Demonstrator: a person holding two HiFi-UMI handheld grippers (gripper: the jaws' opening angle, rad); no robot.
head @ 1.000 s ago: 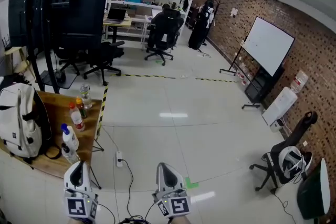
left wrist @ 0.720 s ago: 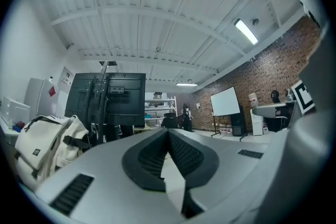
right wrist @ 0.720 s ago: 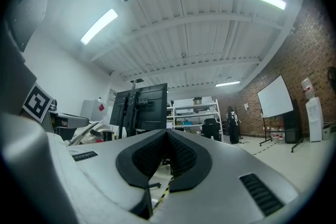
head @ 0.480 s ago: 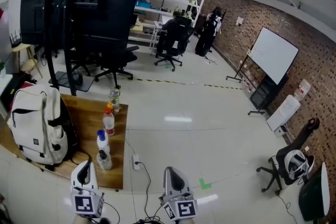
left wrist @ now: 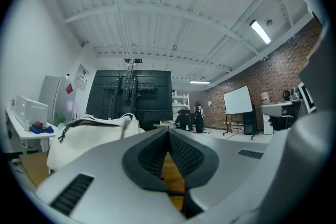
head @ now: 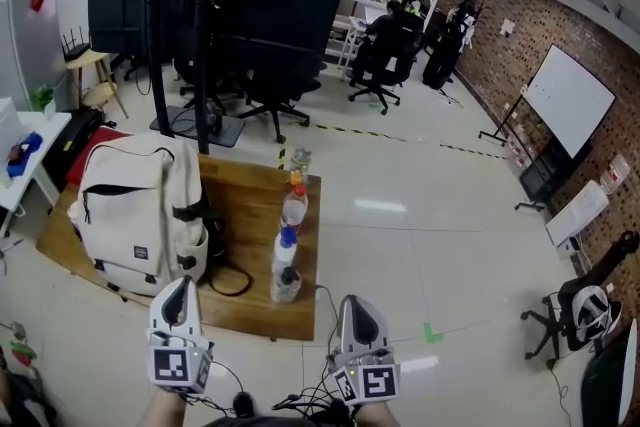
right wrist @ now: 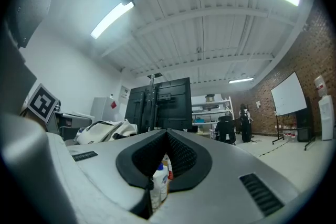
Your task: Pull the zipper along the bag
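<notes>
Backpack (head: 135, 205) upright on wooden table (head: 250, 215), L-centre of frame, just up-left of left gripper (head: 178, 289); right gripper (head: 357, 307) farther off. Both jaws together, nothing held.

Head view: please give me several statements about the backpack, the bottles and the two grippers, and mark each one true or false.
1. The white backpack rests on the wooden table. True.
2. The left gripper holds the backpack's zipper. False: its jaws are shut on nothing, and it is short of the backpack.
3. A row of bottles stands along the table's right edge. True.
4. The right gripper is wide open. False: its jaws are shut and empty.
5. The whiteboard stands on the table beside the backpack. False: it stands on the floor at the far right, by the brick wall.
</notes>
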